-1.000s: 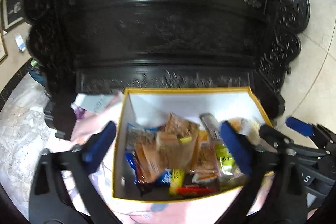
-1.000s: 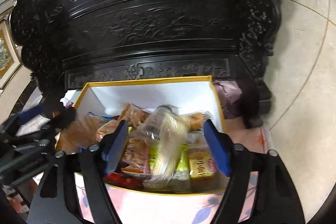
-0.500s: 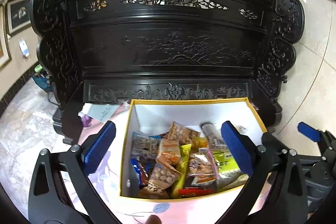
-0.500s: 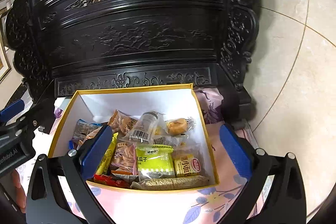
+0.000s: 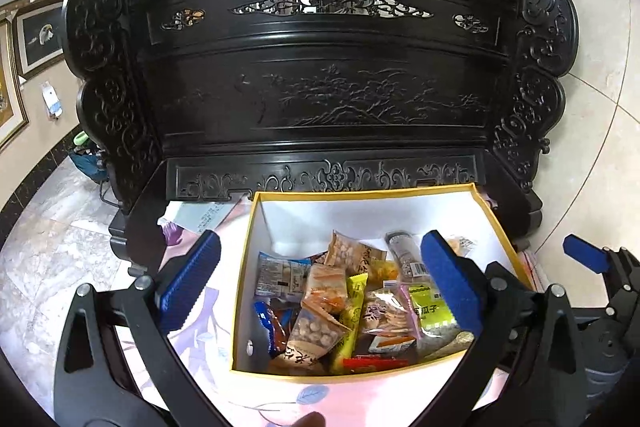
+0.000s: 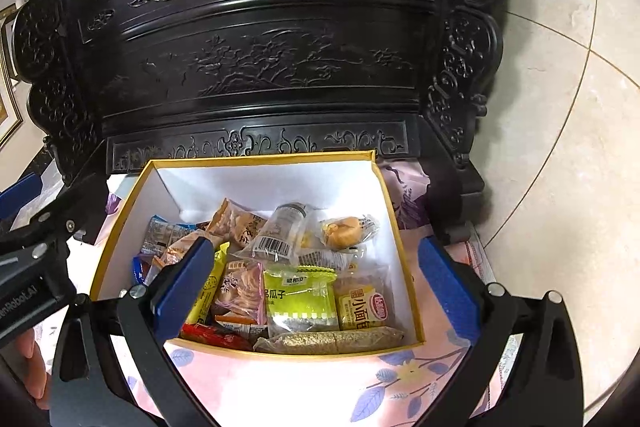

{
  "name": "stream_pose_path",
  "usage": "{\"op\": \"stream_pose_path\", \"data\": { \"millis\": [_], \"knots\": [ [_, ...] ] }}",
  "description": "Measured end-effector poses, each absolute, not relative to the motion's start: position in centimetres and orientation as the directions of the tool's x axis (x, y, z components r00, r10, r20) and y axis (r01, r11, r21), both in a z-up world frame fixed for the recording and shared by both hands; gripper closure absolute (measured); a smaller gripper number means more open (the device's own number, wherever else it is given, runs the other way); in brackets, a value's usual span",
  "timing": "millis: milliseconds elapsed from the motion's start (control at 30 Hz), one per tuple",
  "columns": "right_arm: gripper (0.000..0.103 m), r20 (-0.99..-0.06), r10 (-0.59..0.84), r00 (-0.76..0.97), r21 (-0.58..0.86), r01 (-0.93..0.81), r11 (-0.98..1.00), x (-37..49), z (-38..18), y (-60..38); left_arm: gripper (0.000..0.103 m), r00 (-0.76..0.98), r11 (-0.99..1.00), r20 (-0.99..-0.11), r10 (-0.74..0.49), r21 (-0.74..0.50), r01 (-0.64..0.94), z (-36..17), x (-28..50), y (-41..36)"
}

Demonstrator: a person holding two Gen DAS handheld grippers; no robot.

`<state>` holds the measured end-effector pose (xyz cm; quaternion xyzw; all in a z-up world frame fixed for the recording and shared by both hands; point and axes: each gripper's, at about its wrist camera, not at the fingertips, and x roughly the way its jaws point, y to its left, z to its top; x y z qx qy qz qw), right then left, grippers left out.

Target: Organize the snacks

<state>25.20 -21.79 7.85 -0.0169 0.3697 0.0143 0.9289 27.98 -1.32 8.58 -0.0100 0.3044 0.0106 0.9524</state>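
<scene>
Snacks sit piled in the yellow-rimmed box on the table, and with your right gripper and left gripper both spread wide and empty, level the packets gently.

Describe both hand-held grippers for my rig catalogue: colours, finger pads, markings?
Both alike: the left hand-held gripper and the right hand-held gripper have black frames with silver rivets and ribbed blue finger pads. The left one's body carries white lettering, partly cut off.
</scene>
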Motion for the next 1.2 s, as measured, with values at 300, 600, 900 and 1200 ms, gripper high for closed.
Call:
{"op": "stream_pose_path", "data": {
  "millis": [300, 600, 900, 1200],
  "knots": [
    [0.001, -0.695, 0.014, 0.719, -0.027, -0.047, 0.999, 25.3, 7.6, -21.6, 0.002, 0.799, 1.000, -0.601, 0.004, -0.021, -0.021, 8.3, 28.1, -1.5],
    [0.001, -0.702, 0.010, 0.712, -0.038, -0.052, 0.998, 25.4, 7.4, -21.3, 0.002, 0.799, 1.000, -0.601, 0.012, 0.004, -0.012, 8.2, 27.9, -1.9],
    [0.001, -0.710, 0.013, 0.704, -0.039, -0.058, 0.998, 25.5, 7.1, -21.2, 0.002, 0.788, 0.999, -0.614, 0.050, 0.027, -0.043, 7.9, 28.1, -2.0],
    [0.001, -0.715, 0.014, 0.699, -0.041, -0.061, 0.997, 25.6, 7.0, -21.0, 0.002, 0.800, 0.996, -0.594, 0.086, 0.068, -0.057, 8.3, 27.7, -2.6]
  ]
}}
